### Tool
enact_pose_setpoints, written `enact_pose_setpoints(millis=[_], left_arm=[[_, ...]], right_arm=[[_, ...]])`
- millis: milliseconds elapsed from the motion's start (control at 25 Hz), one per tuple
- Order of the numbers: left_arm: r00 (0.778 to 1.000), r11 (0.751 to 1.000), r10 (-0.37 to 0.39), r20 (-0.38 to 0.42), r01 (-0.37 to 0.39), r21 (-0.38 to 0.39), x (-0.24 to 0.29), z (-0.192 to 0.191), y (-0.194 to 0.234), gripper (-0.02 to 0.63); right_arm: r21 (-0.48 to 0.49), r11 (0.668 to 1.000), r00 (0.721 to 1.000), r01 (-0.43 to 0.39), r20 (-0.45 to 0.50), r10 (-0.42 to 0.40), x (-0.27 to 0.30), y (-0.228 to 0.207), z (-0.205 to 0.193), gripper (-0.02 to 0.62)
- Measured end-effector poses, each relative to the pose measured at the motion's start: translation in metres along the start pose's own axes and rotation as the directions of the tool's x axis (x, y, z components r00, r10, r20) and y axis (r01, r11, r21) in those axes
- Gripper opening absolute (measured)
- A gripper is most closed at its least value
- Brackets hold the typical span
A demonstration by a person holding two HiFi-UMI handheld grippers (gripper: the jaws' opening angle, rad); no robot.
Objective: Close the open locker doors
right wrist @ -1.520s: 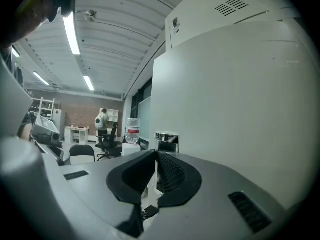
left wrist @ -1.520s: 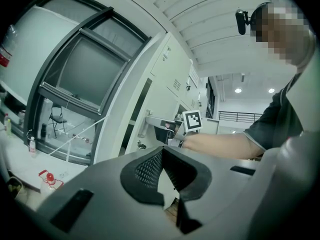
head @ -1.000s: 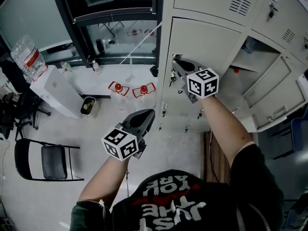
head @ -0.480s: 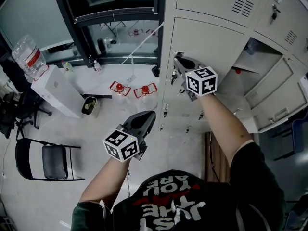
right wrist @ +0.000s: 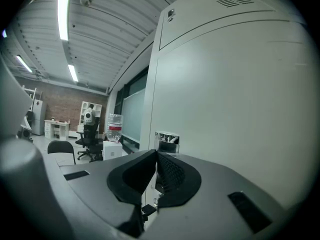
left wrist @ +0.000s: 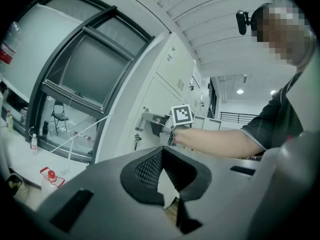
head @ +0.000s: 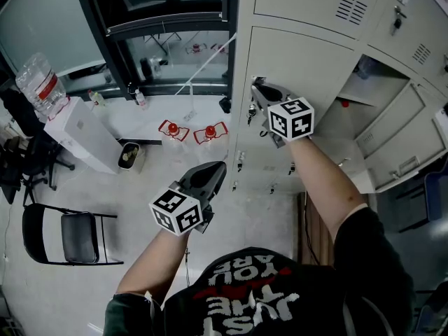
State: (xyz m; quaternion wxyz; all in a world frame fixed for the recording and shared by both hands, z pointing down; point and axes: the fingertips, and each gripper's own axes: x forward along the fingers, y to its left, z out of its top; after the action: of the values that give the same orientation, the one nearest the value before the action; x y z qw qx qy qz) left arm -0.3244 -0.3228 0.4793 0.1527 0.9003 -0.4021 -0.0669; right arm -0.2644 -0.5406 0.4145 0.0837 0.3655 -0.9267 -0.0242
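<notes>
A grey bank of lockers (head: 308,19) fills the right of the head view. My right gripper (head: 256,85) is shut, its tip against the left edge of a closed door (head: 308,65), by the chrome latch (right wrist: 167,139). Nothing is held between its jaws (right wrist: 156,153). Further right, a compartment (head: 367,82) stands open, and beside it two doors (head: 393,117) hang open. My left gripper (head: 220,165) hovers shut and empty above the floor, away from the lockers. From the left gripper (left wrist: 161,151) view the right gripper (left wrist: 144,119) shows at the door.
Keys hang from locks (head: 239,161) in the lower doors. A black folding chair (head: 66,233) stands at the lower left. A white box (head: 84,142) with a large water bottle (head: 40,82) sits left. Two red-capped items (head: 190,129) lie on the floor by the window frame (head: 168,23).
</notes>
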Motion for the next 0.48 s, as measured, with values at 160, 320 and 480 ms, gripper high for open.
enact_pose_setpoints(millis=[160, 320, 480], left_arm=[[1.000, 1.000, -0.001, -0.002, 0.001, -0.004, -0.0005, -0.0018, -0.0012, 0.008], [1.000, 1.000, -0.003, -0.007, 0.003, -0.004, -0.0008, -0.0037, -0.0036, 0.008], [1.000, 1.000, -0.005, -0.005, 0.005, 0.000, -0.0021, -0.0032, -0.0067, 0.008]], right_arm=[[0.002, 1.000, 1.000, 0.008, -0.002, -0.008, -0.0004, 0.0012, -0.0001, 0.043], [0.005, 1.000, 1.000, 0.017, -0.009, -0.017, -0.0013, 0.0003, -0.0006, 0.044], [0.006, 1.000, 0.999, 0.024, -0.021, -0.024, -0.0040, -0.0012, -0.0032, 0.044]])
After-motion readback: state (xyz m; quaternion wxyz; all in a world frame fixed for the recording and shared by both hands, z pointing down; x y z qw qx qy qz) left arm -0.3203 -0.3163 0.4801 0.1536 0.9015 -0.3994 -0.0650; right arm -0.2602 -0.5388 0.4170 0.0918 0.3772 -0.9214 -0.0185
